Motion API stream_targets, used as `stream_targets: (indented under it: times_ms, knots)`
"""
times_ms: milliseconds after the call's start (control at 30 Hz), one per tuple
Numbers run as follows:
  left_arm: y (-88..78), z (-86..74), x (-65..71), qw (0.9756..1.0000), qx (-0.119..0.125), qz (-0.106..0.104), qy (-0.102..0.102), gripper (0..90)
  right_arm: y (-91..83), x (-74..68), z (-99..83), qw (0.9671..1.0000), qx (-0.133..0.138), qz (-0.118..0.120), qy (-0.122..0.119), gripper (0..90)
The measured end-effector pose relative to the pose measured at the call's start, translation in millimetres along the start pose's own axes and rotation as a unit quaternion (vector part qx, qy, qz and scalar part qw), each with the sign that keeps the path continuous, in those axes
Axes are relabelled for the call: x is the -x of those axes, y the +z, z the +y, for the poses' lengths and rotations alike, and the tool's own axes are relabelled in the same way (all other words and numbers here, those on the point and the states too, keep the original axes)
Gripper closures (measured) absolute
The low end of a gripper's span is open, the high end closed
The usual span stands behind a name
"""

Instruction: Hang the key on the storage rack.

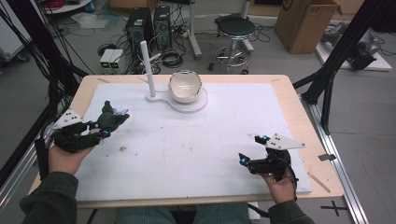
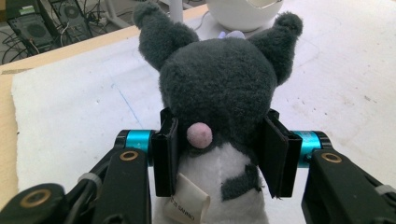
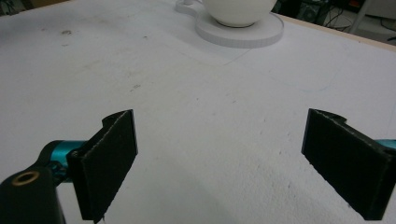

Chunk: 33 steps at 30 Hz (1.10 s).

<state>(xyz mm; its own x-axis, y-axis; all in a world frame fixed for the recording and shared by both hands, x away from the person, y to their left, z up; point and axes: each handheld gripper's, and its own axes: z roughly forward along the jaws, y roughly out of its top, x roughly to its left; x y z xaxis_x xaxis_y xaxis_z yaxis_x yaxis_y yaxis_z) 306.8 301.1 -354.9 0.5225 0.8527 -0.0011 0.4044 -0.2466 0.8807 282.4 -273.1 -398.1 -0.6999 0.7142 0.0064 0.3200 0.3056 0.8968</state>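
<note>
Between the left gripper's (image 2: 219,154) clamped jaws sits a tagged plush toy (image 2: 219,88); the right gripper's (image 3: 224,163) gape.

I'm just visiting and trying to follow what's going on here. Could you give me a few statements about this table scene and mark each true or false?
1. The left gripper is shut on the dark grey plush toy. True.
2. The right gripper holds a cup. False: its fingers stand open with nothing between them.
3. The white bowl sits on a round white stand. True.
4. The plush toy lies inside the bowl. False: it is in the left gripper, apart from the bowl.
</note>
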Motion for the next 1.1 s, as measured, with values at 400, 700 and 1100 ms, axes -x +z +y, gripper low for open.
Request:
stream_targets:
  times_ms: [400,700,1100]
  knots:
    - [3.9,11.2,1.2,0.9999,0.010,-0.008,-0.003,54.4,0.4,0.8,-1.0,1.0000,0.005,0.007,0.003,9.7]
    - [5.9,20.5,-0.8,0.9996,0.021,-0.013,-0.013,54.4,0.1,2.9,-1.2,0.9999,0.009,0.006,0.003,9.7]
    - [15.1,28.0,-0.2,0.9993,0.024,-0.017,-0.024,54.5,2.2,-0.4,0.6,0.9999,0.009,0.010,-0.002,9.7]
